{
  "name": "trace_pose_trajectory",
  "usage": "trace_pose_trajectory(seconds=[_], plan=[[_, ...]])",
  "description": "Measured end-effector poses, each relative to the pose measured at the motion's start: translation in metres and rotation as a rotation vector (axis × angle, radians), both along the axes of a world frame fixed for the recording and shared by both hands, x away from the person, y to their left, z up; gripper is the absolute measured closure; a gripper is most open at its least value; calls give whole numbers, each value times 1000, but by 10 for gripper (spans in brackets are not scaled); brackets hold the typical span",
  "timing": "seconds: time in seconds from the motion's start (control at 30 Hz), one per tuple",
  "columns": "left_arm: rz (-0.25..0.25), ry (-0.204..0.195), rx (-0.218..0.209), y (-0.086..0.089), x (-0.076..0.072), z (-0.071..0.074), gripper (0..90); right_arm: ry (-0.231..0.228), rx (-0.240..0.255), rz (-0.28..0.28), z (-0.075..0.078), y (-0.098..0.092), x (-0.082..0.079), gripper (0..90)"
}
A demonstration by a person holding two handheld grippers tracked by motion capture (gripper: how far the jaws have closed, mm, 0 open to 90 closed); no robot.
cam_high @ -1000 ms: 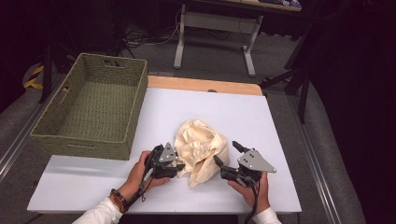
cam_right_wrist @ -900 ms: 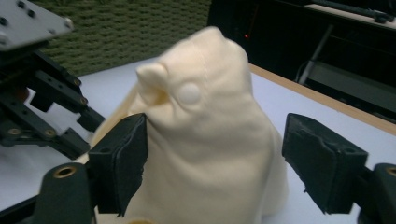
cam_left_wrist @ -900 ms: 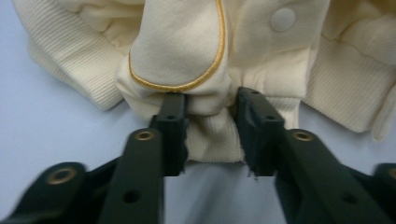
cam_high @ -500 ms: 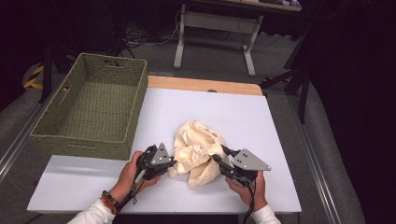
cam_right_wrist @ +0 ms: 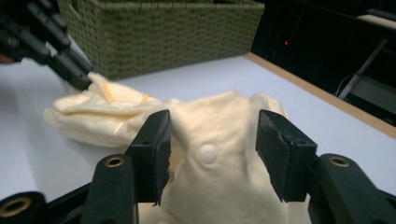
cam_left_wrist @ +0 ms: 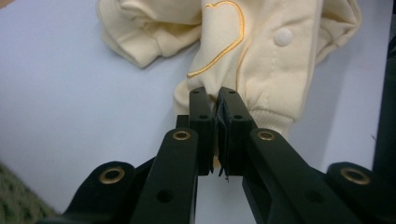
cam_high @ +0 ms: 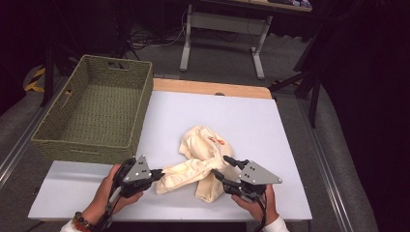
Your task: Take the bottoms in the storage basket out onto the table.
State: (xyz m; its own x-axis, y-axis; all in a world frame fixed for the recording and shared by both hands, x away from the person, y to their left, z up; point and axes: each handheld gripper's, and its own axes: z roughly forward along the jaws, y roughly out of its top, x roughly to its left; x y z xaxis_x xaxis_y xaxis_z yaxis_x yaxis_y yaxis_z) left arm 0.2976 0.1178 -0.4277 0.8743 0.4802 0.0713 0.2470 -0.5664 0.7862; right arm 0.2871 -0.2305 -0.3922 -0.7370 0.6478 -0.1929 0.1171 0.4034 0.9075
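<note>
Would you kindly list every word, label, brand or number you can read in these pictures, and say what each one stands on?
None can be read.
Cream garment: a small orange mark on it in the high view, too small to read as text.
Same garment in the left gripper view: a yellow stitched outline, a shape rather than letters.
Woven basket: no label visible.

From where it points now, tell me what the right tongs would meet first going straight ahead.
The cream garment. The right tongs stand open with the cloth bunched between them, pads apparently not pressing it. Going on, they would likely push into that fabric well before the wicker basket beyond.
</note>
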Motion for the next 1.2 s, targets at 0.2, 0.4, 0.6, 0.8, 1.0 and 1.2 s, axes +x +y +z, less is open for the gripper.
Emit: trace_pose_trajectory(seconds=[0.2,0.4,0.6,0.8,1.0,1.2], plan=[[-8,79,3,13,-11,-22,853,42,105,-68,17,-3,8,417],[-51,96,10,9,-10,-30,852,160,46,-117,8,13,37,388],[-60,84,37,6,-11,-33,851,297,-30,-100,-10,30,63,389],[-63,79,66,1,-14,-36,849,352,-150,-114,-36,42,72,475],[-77,109,42,0,-13,-39,847,364,-204,-99,-46,45,73,674],[-67,108,10,0,-12,-37,827,337,-207,-102,-44,43,71,820]])
